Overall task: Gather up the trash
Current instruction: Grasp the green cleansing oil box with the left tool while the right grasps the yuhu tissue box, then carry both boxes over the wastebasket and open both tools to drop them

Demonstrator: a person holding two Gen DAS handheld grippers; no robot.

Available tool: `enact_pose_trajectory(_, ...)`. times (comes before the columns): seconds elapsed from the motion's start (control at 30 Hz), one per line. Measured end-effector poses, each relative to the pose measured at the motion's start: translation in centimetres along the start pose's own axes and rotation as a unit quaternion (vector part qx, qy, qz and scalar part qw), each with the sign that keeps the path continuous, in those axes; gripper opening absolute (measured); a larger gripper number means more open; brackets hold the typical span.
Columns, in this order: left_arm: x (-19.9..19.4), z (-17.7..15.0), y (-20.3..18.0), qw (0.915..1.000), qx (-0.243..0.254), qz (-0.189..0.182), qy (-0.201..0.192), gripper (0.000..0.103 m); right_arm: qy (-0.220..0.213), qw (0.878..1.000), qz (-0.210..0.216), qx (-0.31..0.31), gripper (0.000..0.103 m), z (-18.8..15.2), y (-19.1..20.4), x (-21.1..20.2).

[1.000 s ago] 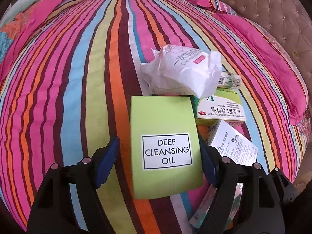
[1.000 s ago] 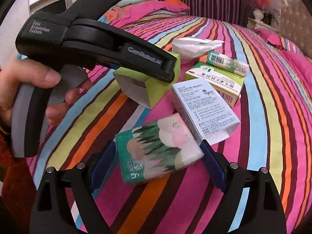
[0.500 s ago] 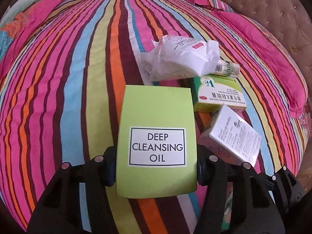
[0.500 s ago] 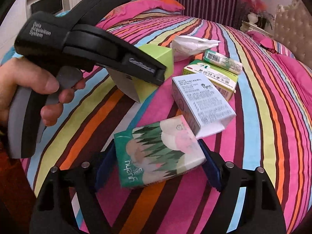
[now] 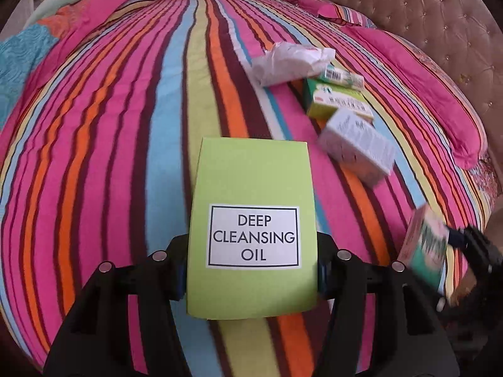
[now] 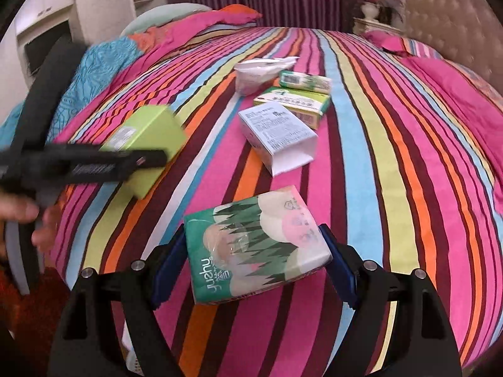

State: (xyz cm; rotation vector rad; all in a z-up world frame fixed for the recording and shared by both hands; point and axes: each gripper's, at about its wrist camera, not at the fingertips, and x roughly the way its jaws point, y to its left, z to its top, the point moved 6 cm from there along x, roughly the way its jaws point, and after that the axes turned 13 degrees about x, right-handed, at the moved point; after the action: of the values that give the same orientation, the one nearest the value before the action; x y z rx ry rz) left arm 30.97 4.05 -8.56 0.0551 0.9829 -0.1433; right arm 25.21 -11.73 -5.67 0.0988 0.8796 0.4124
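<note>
My left gripper is shut on a lime-green "DEEP CLEANSING OIL" box and holds it above the striped bed; the box also shows in the right wrist view. My right gripper is shut on a green and pink tissue pack, lifted off the bed; the pack appears blurred in the left wrist view. On the bed lie a white box, a green medicine box, a small green tube box and a crumpled white wrapper.
The striped bedspread covers the bed. Pink pillows and a tufted headboard lie to the right. A folded pink and teal blanket lies at the far left. A nightstand with flowers stands behind.
Both grippers closed on their items and lifted them back from the bed. The left gripper with the green box moved left, away from the other trash.
</note>
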Motion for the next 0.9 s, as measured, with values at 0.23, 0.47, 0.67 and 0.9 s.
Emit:
enact_pose_trajectory(0.23,-4.1,-5.4,0.0,0.9999,-0.005,0.010,-0.004,0.057,0.003,1.000,0.001,0.013,0.076,-3.0,0.7,-3.3)
enact_pose_trajectory(0.47,-8.2,-10.6,-0.8,0.9997,-0.013,0.020,-0.005,0.057,0.008,1.000,0.000,0.013,0.076,-6.7,2.0,-6.1)
enact_pose_trajectory(0.67,-10.3,-15.9,-2.7,0.9998,-0.002,0.017,0.013,0.057,0.019,1.000,0.006,0.009,0.076,-10.6,3.8,-8.1)
enact_pose_trajectory(0.9,-11.5,-20.1,-4.8,0.9995,0.012,0.013,0.027,0.057,0.025,1.000,0.002,0.010,0.076,-12.9,4.9,-9.9)
